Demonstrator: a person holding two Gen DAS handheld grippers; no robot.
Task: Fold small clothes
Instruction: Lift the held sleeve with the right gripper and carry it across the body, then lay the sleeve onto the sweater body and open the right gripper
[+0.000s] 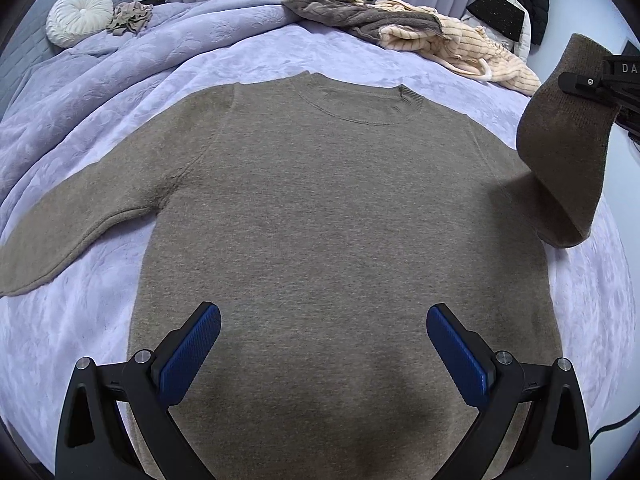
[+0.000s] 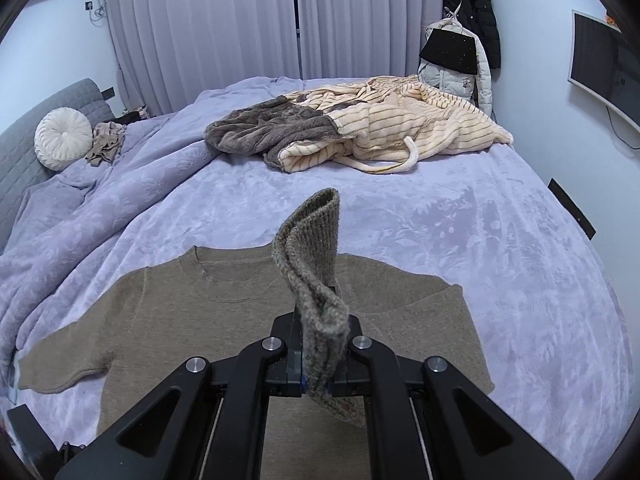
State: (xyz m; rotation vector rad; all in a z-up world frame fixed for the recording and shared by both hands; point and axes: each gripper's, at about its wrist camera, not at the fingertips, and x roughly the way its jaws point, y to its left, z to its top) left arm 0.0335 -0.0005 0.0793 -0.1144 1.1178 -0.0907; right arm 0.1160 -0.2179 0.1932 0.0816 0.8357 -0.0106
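Note:
A brown knit sweater [image 1: 320,208] lies flat on the lilac bed, neck away from me, left sleeve [image 1: 68,236] spread out to the side. My left gripper [image 1: 323,320] is open, its blue pads [image 1: 188,356] hovering above the sweater's lower body. My right gripper [image 2: 316,364] is shut on the cuff of the right sleeve [image 2: 316,276] and holds it lifted above the sweater. In the left wrist view the raised sleeve [image 1: 568,140] hangs from the right gripper at the right edge.
A heap of striped cream and grey fleece clothes [image 2: 352,132] lies at the far side of the bed [image 2: 480,240]. A round white cushion [image 2: 62,138] and a small beige garment [image 2: 106,142] sit at the far left. Coats [image 2: 460,52] hang beyond the bed.

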